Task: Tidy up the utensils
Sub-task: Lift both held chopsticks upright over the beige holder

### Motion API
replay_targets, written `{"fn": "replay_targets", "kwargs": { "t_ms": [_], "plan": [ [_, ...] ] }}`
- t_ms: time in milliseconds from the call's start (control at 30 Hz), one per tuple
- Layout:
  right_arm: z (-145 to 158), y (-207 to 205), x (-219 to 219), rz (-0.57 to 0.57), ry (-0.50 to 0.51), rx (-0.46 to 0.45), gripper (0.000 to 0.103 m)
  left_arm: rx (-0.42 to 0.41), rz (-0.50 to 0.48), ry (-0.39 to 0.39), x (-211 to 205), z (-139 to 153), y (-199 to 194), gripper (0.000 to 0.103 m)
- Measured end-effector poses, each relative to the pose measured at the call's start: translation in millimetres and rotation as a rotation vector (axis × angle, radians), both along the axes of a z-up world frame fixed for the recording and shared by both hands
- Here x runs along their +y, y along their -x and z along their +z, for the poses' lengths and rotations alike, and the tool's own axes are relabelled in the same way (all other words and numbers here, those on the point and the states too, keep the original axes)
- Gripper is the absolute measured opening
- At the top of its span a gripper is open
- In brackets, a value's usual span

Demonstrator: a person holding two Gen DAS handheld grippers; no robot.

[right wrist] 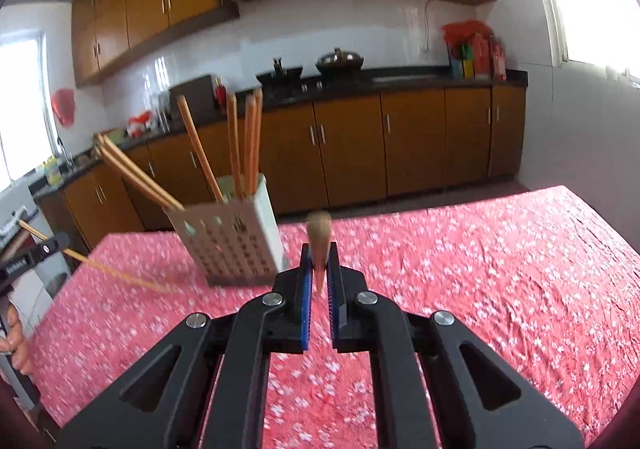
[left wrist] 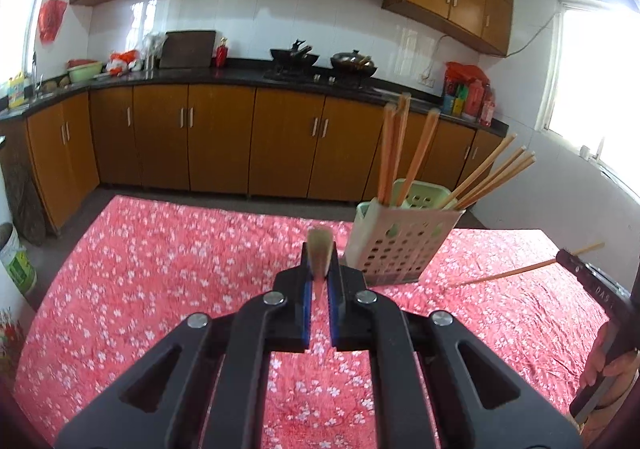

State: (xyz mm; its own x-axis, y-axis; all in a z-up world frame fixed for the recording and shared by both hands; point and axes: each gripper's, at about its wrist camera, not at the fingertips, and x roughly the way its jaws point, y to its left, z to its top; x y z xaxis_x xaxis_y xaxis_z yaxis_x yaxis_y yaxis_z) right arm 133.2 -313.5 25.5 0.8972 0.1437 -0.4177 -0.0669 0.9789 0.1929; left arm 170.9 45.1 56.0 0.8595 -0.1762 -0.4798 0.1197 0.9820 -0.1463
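My left gripper is shut on a wooden chopstick that I see end-on, lifted over the red floral tablecloth. Just to its right stands a pale perforated utensil holder with several chopsticks leaning in it. At the right edge, the other gripper grips a long chopstick above the cloth. In the right wrist view my right gripper is shut on its chopstick. The holder stands to its left, and the left gripper holds a slanted chopstick.
Behind the table edge runs a gap of floor, then brown cabinets under a dark counter with woks. A person's hand grips the handle at the right edge. Bright windows flank the room.
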Motion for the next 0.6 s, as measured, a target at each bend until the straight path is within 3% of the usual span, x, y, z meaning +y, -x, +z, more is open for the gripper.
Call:
{"fn": "replay_targets", "kwargs": {
  "t_ms": [267,400,600],
  "plan": [
    [58.1,3.4,12.0,0.092,-0.110,-0.140,0.007,-0.099,-0.097,0.037,-11.4,49.9,6.7,0.007],
    [99.9,8.0,24.3,0.134,-0.149,-0.286,0.007,-0.175,-0.137,0.079,-23.3,80.7,7.0,0.007],
    [130.4,1.4,41.8,0.114,-0.131,-0.437,0.007,-0.321,-0.120,0.092,-43.8,119.4,2.7,0.007]
  ]
}}
